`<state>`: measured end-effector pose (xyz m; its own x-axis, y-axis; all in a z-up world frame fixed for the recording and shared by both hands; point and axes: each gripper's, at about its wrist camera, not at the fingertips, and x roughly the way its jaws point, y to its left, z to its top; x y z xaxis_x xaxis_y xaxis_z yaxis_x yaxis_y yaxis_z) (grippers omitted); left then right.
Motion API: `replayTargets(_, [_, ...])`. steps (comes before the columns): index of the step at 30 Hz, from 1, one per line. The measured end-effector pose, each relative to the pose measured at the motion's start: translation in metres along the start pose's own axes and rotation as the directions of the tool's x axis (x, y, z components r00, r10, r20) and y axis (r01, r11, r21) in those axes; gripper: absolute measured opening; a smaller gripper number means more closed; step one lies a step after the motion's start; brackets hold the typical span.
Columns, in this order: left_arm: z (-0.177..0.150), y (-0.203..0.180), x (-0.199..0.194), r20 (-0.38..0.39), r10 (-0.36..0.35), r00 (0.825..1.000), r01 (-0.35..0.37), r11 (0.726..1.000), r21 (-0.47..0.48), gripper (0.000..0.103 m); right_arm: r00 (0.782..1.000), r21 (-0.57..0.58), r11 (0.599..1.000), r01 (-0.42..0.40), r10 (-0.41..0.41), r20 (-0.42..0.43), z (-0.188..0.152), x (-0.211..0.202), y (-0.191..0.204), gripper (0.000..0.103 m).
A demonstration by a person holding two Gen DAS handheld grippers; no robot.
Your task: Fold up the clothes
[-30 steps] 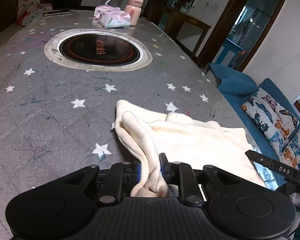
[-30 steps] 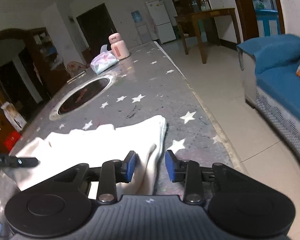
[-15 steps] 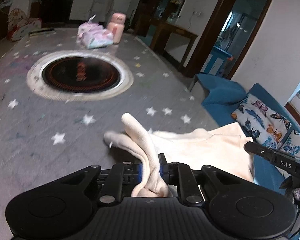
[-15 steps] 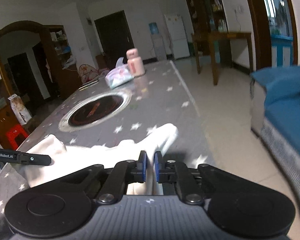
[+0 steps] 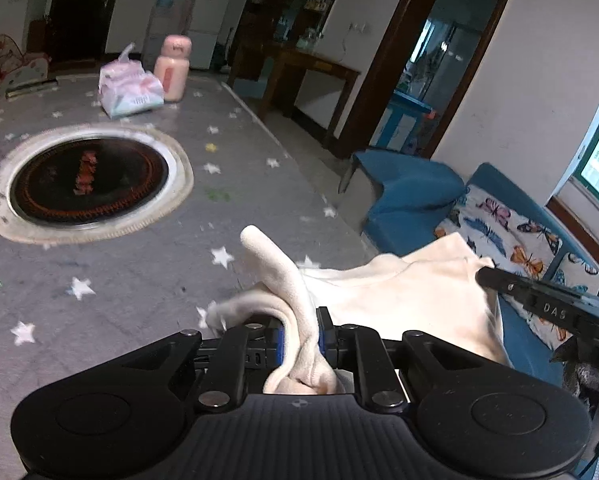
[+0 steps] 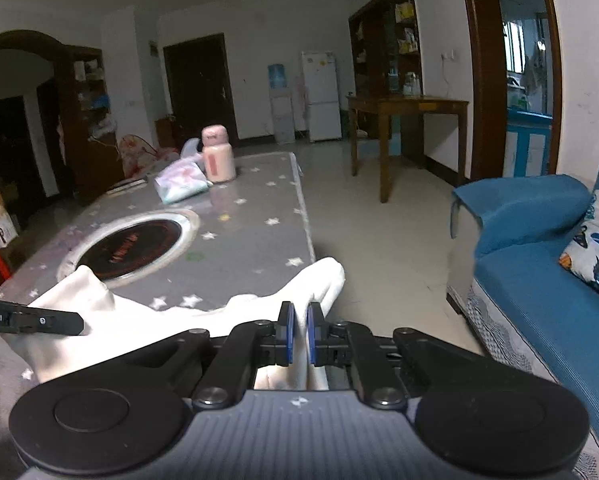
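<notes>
A cream garment (image 5: 399, 300) hangs lifted above the near end of the grey star-patterned table (image 5: 147, 256). My left gripper (image 5: 301, 334) is shut on a bunched corner of it, and a fold sticks up past the fingers. My right gripper (image 6: 299, 334) is shut on the opposite corner of the same cream garment (image 6: 139, 316), which stretches to the left between the two grippers. The right gripper's side shows as a black bar (image 5: 539, 304) in the left wrist view. The garment's lower part is hidden behind the gripper bodies.
A round inset burner (image 5: 87, 180) sits mid-table. A tissue pack (image 5: 129, 92) and a pink bottle (image 5: 173, 68) stand at the far end. A blue sofa (image 6: 539, 280) with a butterfly cushion (image 5: 507, 236) lies right of the table, and a wooden side table (image 6: 407, 128) beyond.
The right gripper went from open beside the garment's edge to shut on it. Both grippers have risen, lifting the garment off the table.
</notes>
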<state>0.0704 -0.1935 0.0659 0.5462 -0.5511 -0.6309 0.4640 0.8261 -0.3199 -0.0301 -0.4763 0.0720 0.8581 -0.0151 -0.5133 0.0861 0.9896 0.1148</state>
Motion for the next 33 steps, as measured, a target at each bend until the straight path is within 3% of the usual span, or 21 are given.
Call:
replayTargets(11, [-0.023, 0.013, 0.020, -0.094, 0.052, 0.994, -0.051, 0.999, 0.012, 0.017, 0.996, 0.001, 0.999, 0.046, -0.045, -0.082, -0.028, 0.021, -0.011, 0.009])
replayTargets(15, [-0.029, 0.019, 0.022, -0.109, 0.073, 0.991, -0.073, 0.997, 0.008, 0.025, 0.994, -0.003, 0.998, 0.063, -0.063, -0.088, -0.034, 0.021, -0.011, 0.016])
replayTargets(20, [-0.028, 0.019, 0.016, -0.088, 0.113, 0.990, -0.110, 0.993, 0.033, 0.036, 0.996, -0.024, 0.999, 0.032, -0.034, -0.085, -0.037, 0.015, -0.001, 0.030])
replayTargets(21, [-0.028, 0.019, 0.015, -0.082, 0.126, 0.989, -0.123, 0.992, 0.040, 0.043, 0.996, -0.030, 0.999, 0.022, -0.025, -0.088, -0.039, 0.014, 0.003, 0.030])
replayTargets(27, [-0.023, 0.027, 0.006, -0.048, 0.161, 0.986, -0.160, 0.986, 0.039, 0.044, 0.994, -0.059, 0.998, -0.037, 0.030, -0.104, -0.057, 0.004, 0.022, 0.035])
replayTargets(33, [-0.022, 0.021, -0.003, -0.020, 0.143, 0.989, -0.142, 0.989, 0.049, 0.043, 0.995, -0.145, 0.988, -0.054, 0.042, -0.086, -0.077, -0.021, 0.043, 0.045])
